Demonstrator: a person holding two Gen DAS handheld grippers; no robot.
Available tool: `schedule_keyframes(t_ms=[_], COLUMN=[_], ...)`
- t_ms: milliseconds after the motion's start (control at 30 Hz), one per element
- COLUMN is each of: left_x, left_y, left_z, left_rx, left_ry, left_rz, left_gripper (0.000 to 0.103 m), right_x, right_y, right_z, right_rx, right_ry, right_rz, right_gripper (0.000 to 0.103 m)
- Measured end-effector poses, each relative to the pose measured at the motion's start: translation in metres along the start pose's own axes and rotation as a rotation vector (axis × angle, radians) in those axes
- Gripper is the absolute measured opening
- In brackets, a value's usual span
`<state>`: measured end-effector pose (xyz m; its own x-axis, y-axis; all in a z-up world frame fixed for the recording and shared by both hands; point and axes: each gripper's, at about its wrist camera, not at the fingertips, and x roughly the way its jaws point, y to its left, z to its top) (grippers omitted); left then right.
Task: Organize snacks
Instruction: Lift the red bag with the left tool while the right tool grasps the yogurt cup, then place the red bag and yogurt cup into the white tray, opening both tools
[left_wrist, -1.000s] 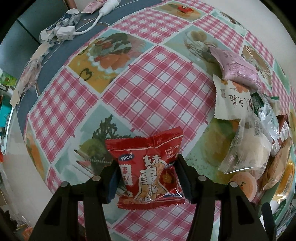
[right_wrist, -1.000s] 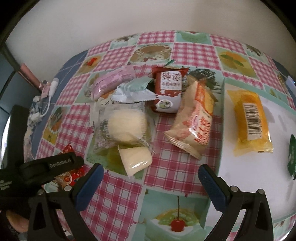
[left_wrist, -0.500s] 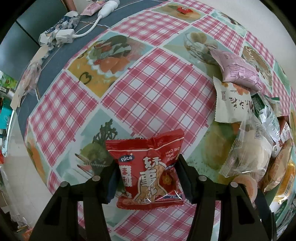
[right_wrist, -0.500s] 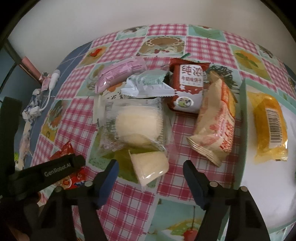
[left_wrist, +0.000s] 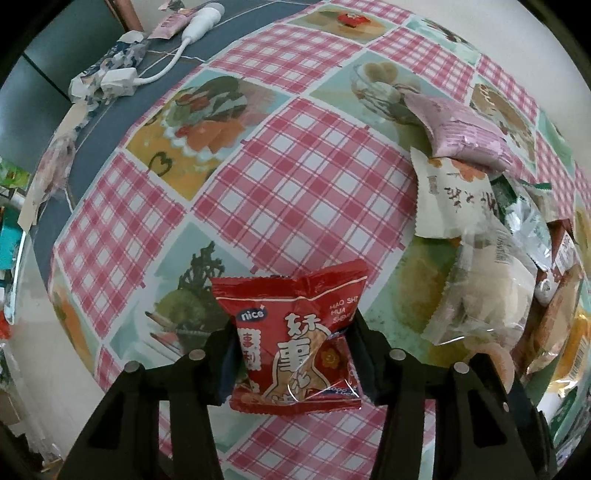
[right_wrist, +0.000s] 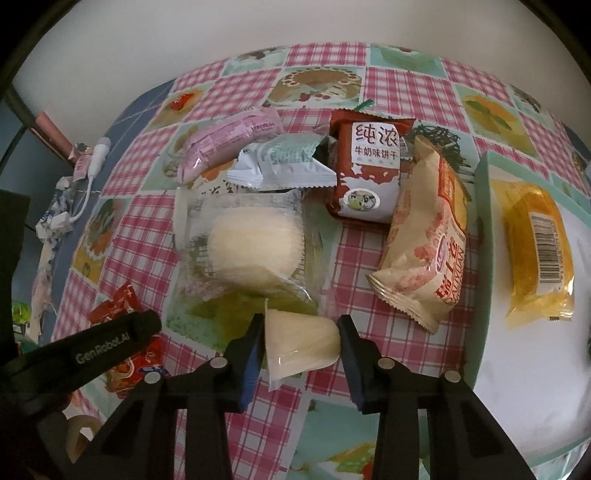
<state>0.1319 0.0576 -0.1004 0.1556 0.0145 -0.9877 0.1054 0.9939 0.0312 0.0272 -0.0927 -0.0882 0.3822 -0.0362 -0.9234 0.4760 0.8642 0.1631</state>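
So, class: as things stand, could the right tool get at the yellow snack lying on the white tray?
Probably not yet. The right tool is shut on a small pale packet, so it is occupied. The yellow snack itself lies uncovered on the white tray, with nothing on top.

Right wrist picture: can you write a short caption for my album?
Right hand-held gripper shut on a pale snack, other packets on the checked tablecloth behind.
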Motion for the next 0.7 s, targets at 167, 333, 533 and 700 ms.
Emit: schedule_keyframes(t_ms=[167, 333, 533, 700], left_x=[-0.010, -0.033, -0.059, -0.081], left_y=[-0.006, -0.011, -0.023, -0.044], left_z=[-0.004, -0.009, -0.018, -0.037], left_rx=[0.004, 0.013, 0.032, 0.102], left_ry=[-0.023, -0.091, -0.151, -0.197], left_rz=[-0.003, 0.003, 0.000, -0.030], left_gripper=[0.051, 0.051, 0.051, 0.051], right_x=[-0.009, -0.020, -0.046, -0.070], right_y=[-0.006, -0.012, -0.022, -0.039], right_z=[-0.002, -0.004, -0.004, -0.006], right_rx=[0.017, 0.036, 0.071, 0.115], right_ry=[0.005, 0.001, -0.044, -0.082], right_rz=[0.004, 0.012, 0.043, 0.004], right_gripper=[0.040, 0.040, 0.040, 0.040])
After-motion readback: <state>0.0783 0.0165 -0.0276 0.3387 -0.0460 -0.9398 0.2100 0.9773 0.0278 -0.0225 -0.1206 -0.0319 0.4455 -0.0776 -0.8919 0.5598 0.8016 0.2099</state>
